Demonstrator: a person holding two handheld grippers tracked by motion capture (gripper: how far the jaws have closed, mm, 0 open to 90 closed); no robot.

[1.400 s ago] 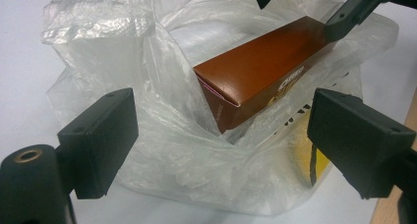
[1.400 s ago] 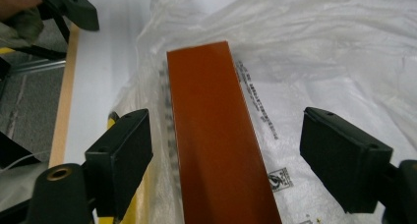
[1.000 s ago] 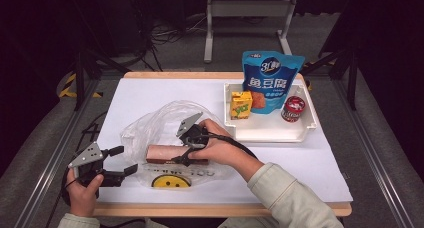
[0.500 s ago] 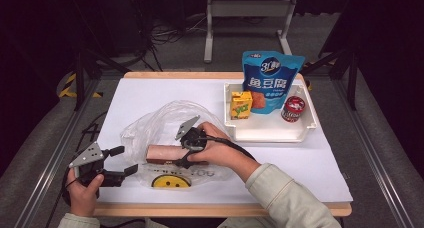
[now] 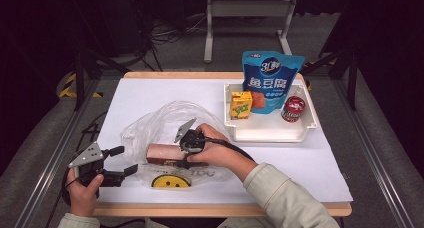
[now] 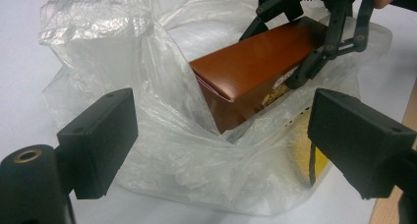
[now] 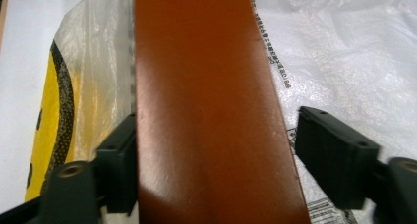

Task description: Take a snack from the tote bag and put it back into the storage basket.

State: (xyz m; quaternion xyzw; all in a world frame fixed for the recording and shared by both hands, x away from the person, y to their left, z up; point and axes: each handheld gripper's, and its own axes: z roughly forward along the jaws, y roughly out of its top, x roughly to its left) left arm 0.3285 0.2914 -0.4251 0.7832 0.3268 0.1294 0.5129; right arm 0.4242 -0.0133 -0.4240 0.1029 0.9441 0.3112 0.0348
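Observation:
A long brown box [image 5: 159, 153] lies in the mouth of a clear plastic bag [image 5: 150, 120] printed with a yellow smiley [image 5: 170, 181]. My right gripper [image 5: 181, 155] straddles the box [image 7: 206, 111]. Its jaws have just been closing with the box between them. One pad [image 7: 118, 160] is against the box's side and the other [image 7: 334, 155] stands off it by a gap. My left gripper [image 5: 125, 160] is open at the bag's left edge, with its wide jaws aimed at the bag [image 6: 98, 52] and the box end [image 6: 246, 76]. Farther off in that view is the right gripper [image 6: 287, 42].
At the back right stands a white tray [image 5: 270, 135] holding a blue pouch [image 5: 270, 80], a yellow juice carton [image 5: 241, 104] and a red can [image 5: 293, 109]. The table's wooden front edge [image 5: 210, 210] runs just below the bag.
The right hand has sunk slightly onto the brown box and its jaws have narrowed around it. The left gripper has kept still.

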